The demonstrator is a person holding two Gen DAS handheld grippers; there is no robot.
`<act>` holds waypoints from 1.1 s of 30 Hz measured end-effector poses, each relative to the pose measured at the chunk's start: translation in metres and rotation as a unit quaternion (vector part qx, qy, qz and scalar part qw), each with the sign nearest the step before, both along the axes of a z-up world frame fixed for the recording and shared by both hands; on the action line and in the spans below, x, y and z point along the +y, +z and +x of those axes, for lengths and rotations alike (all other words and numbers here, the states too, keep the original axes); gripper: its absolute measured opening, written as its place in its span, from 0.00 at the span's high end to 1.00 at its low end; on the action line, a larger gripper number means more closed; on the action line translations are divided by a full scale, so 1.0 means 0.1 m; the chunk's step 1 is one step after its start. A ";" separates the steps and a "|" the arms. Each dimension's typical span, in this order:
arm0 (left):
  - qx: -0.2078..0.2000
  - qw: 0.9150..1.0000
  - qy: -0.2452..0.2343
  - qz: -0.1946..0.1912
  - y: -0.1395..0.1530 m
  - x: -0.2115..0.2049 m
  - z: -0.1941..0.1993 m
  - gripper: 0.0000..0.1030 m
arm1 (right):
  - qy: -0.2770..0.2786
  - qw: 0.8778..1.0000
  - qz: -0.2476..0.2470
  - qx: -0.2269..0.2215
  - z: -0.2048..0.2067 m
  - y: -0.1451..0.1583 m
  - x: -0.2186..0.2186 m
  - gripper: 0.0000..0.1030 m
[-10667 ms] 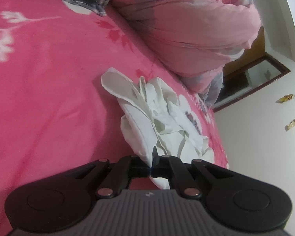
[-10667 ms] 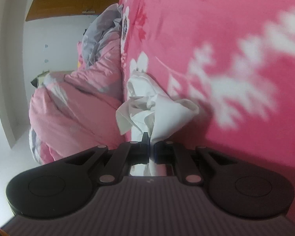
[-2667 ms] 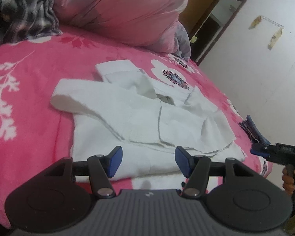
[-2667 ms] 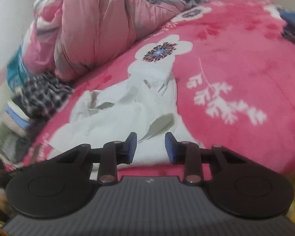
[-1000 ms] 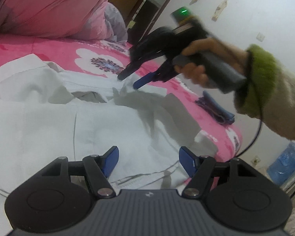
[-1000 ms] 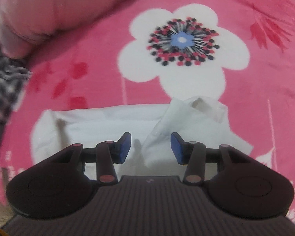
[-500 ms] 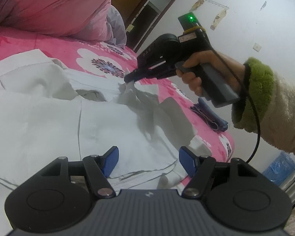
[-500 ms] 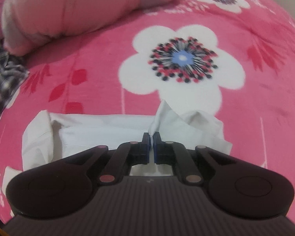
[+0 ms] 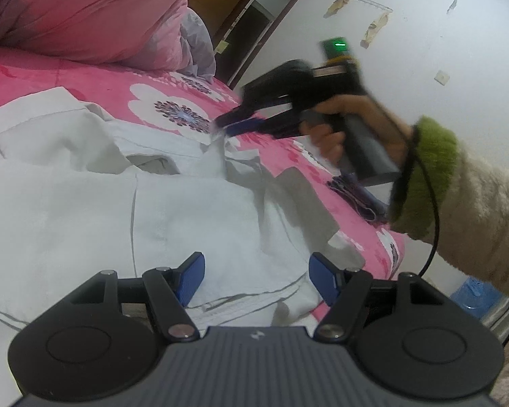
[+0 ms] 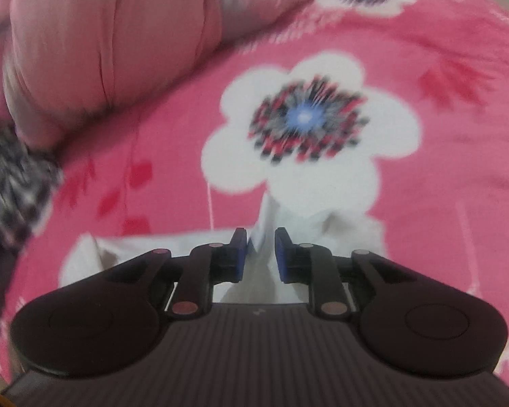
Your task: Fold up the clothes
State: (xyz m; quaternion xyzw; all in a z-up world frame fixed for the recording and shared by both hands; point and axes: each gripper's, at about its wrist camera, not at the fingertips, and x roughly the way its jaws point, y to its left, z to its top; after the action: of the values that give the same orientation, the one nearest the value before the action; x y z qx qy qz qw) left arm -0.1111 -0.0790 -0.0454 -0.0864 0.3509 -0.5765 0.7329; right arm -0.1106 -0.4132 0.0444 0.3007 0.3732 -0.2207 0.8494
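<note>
My left gripper (image 9: pixel 256 279) hangs low over the near hem of the white shirt (image 9: pixel 193 210), its blue pads spread wide with nothing between them. The shirt lies spread on the pink floral bedspread (image 9: pixel 95 78), rumpled, one sleeve folded across toward the big white flower (image 9: pixel 173 112) printed on the bedspread.

My right gripper (image 10: pixel 258 254) is at the shirt's edge closest to that flower. Its blue pads stand a little apart, and a peak of white cloth (image 10: pixel 266 224) rises in the gap between them; the picture is blurred, and I cannot tell whether either pad touches the fabric. In the left wrist view the same gripper (image 9: pixel 225 125) has its tips right at a raised tuft of the shirt just beside the flower, with my right hand (image 9: pixel 342 125) around the handle and a green cuff (image 9: pixel 424 176) on a cream fleece sleeve behind it.

Beyond the flower a pink quilt (image 9: pixel 85 10) is heaped on the bed. A checked dark garment (image 10: pixel 6 183) lies left of the flower in the right wrist view. A folded blue-purple cloth (image 9: pixel 356 193) sits on the bedspread to the right of the flower, near my hand.
</note>
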 end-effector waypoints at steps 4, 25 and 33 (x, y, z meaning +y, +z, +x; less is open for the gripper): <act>0.001 1.000 -0.003 0.004 0.03 -0.02 0.00 0.33 | 0.018 0.999 0.034 -0.022 -0.25 0.12 -0.02 0.82; -0.003 0.994 0.104 0.022 0.15 0.24 0.22 0.33 | 0.050 0.994 0.094 0.015 0.12 -0.41 -0.06 0.84; 0.000 0.994 0.109 0.005 0.03 0.38 0.33 0.33 | 0.122 0.992 0.006 -0.027 0.13 0.16 0.36 0.80</act>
State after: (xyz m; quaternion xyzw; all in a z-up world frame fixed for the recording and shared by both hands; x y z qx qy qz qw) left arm -0.0777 -0.0411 -0.0421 -0.1208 0.3420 -0.4915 0.7917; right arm -0.0976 -0.3774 0.0605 0.2642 0.3851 -0.1051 0.8780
